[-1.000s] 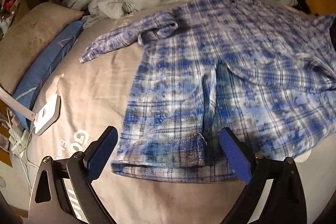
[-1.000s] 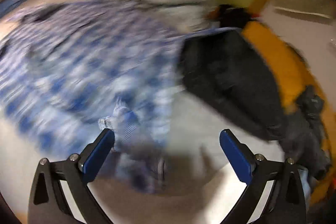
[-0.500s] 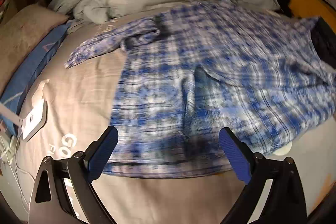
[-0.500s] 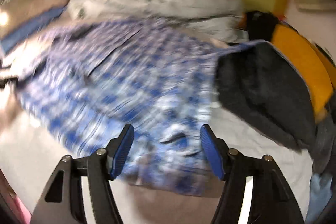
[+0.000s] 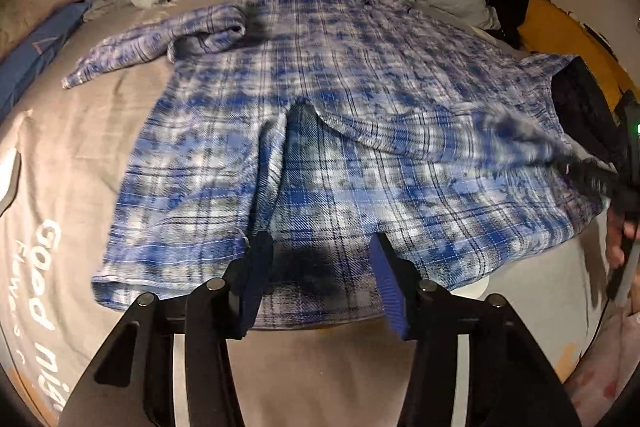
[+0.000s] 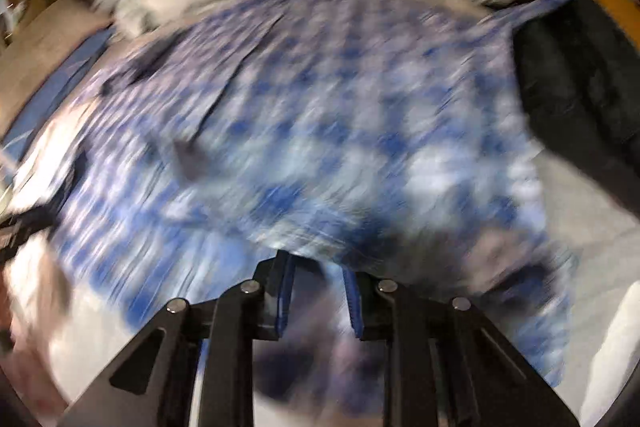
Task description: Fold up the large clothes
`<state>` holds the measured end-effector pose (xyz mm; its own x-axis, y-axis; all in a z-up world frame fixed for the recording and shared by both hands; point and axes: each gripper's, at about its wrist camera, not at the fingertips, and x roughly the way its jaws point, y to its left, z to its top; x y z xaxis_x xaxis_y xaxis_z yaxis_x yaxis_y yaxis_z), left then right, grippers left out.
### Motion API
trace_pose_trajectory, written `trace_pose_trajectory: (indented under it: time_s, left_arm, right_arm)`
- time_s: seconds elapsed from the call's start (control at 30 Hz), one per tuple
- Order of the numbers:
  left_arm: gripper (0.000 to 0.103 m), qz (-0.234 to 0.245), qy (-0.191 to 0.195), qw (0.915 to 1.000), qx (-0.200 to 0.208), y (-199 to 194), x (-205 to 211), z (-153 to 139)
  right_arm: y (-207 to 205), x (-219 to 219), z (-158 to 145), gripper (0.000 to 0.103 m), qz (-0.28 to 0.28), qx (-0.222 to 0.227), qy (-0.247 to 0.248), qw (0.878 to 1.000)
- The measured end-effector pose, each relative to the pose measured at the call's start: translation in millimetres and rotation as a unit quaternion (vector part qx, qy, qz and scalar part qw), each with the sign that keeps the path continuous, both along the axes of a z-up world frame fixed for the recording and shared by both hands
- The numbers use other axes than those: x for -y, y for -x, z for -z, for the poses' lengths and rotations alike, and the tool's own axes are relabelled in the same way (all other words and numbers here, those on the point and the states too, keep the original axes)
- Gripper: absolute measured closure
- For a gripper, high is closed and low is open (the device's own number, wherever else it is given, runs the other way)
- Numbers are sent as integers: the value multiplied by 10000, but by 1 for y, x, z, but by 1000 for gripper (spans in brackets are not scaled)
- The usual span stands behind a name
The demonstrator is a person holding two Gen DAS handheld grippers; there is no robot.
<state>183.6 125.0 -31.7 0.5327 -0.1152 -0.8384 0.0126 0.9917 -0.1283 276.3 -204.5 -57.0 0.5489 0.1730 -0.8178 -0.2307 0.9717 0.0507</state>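
Both claws have come down to the near hem of the blue plaid shirt [image 5: 320, 115], which lies spread flat on the bed [image 5: 72, 147]. The left gripper [image 5: 320, 279] is closing with the hem between its jaws, ready to lift it for a fold. The right gripper [image 6: 318, 291] is closing too, probably on the hem, but that view is blurry.

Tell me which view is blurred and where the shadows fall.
Right wrist view: heavy motion blur smears the plaid shirt; only the fingers stay crisp. Left wrist view: mostly sharp, blurred at the right edge, a dark shadow on the shirt hem, warm dim light.
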Motion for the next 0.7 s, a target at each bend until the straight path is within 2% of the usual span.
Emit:
trace_pose_trajectory:
  time_s: [0.07,0.17,0.3,0.43,0.47,0.53,0.6,0.67,0.7]
  left_arm:
    - [53,37,-77,10000,-8,-1,3,3]
    - [53,118,-255,9996,-6,-2,6,6]
    - [53,87,-259,9996,-50,-3,4,7]
    - [53,-78,-456,9987,-207,-10,-3,14]
    - [53,-126,-489,9984,-243,-11,-6,17]
    - [53,-265,-774,9964,-234,-16,-10,23]
    - [52,-363,-1179,9923,-85,-24,-13,26]
    - [52,-568,-1315,9897,-29,-33,-21,27]
    - [52,-692,-1324,9888,19,-36,-26,25]
  right_arm:
    - [-6,6,-11,82,287,407,247,9985]
    - [-15,26,-28,81,743,797,256,9937]
    - [-22,53,-39,78,1018,800,259,9912]
    - [-10,82,-52,65,1234,642,-87,9902]
    - [-2,89,-55,58,1213,577,-282,9905]
    - [7,94,-54,51,1078,329,-594,9918]
    - [14,89,-47,49,898,22,-694,9935]
    - [16,79,-42,37,718,-96,-679,9951]
    - [18,74,-41,35,655,-76,-564,9962]
